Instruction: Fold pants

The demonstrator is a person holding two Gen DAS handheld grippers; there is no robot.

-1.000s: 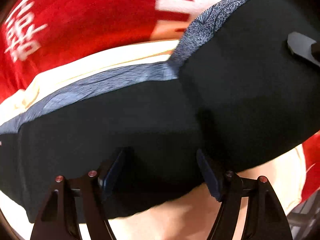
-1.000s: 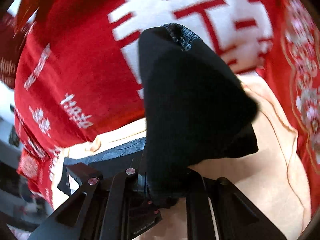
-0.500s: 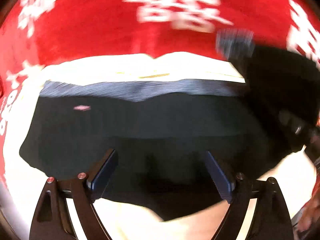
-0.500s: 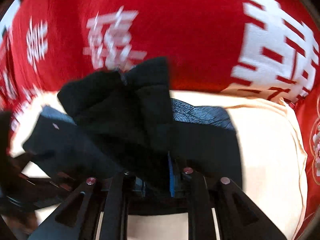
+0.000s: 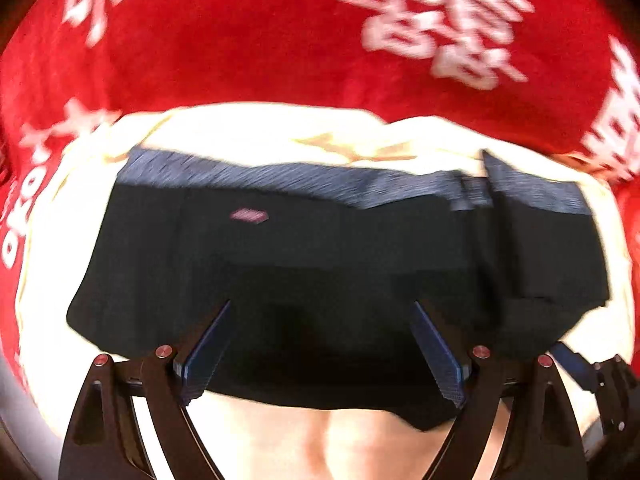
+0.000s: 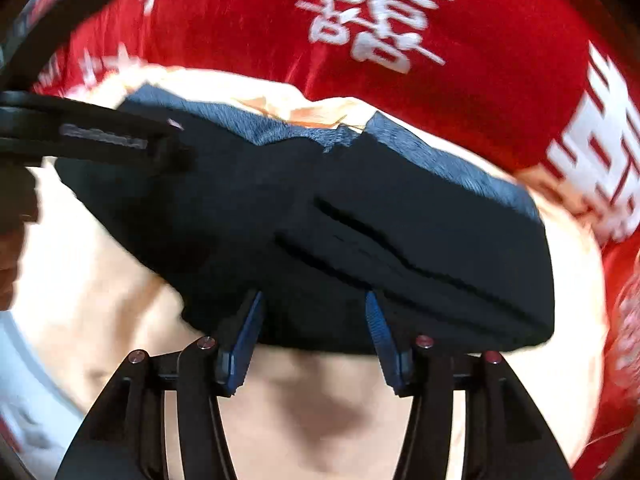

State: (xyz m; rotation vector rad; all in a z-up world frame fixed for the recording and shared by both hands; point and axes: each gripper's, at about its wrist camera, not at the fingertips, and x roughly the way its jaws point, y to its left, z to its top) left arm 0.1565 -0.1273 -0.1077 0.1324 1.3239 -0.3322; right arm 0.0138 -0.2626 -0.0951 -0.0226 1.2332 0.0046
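The folded black pants lay on the cream cloth, the left gripper spread and the right gripper opening, both empty; the loose top layer could be dragged askew.

pants | black, grey-blue waistband | folded, right part lapped over | flat on cream cloth

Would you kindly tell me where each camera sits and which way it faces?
Left wrist: on the left hand-held gripper, looking steeply down at the black pants; jaws open; the right hand-held gripper shows at the lower right edge.
Right wrist: on the right hand-held gripper, looking down likewise; jaws opening, clear of the cloth.
Shared: pants, cream cushion, red cloth.
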